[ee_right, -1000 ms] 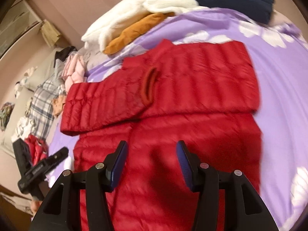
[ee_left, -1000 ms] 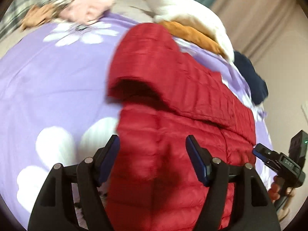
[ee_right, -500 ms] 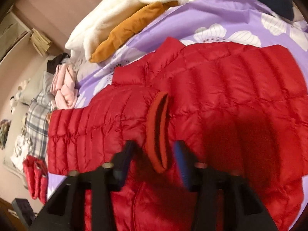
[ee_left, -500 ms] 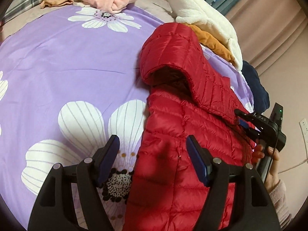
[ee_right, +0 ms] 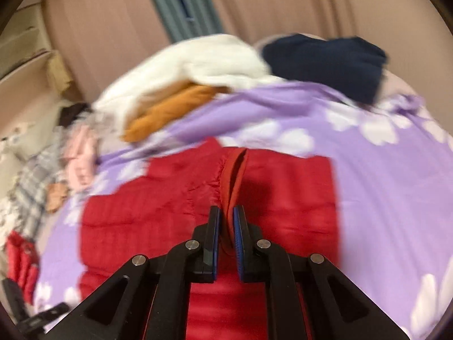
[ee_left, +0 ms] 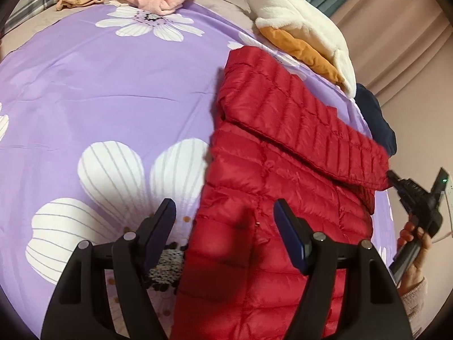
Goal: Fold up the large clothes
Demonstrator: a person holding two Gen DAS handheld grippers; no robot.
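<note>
A: Location of garment? 
B: Red puffer jacket [ee_left: 271, 221] laid flat on purple flowered bedspread [ee_left: 113, 99], toward its right side as seen from left wrist view. One sleeve [ee_left: 297, 124] folded across the body.

A: Right hand-held gripper [ee_right: 226, 226]? 
B: Clenched on the sleeve cuff [ee_right: 235, 175]; ribbed edge pinched between the pads. Right wrist view blurred, so depth of bite not determinable.

A: Left hand-held gripper [ee_left: 223, 226]? 
B: Released, jaws wide apart. Poised above the jacket's near edge, nothing between the pads, no contact apparent.

A: Step in hand? 
B: Judged as sleeve fold under adjustment: cuff gripped, ready for repositioning across the chest. Body fold not yet begun.

A: Requirement for next move? 
B: Probably carrying the cuff so the sleeve lies straight and inside the jacket outline, then letting go. Left side likely needed at hem or side seam for the lengthwise fold. Slippery quilted fabric; risk of sleeve sliding back once let go.

A: Surroundings? 
B: White fleece [ee_left: 297, 19], mustard garment [ee_left: 305, 53] and navy item [ee_left: 373, 116] piled beyond the jacket; clear of the working area.
</note>
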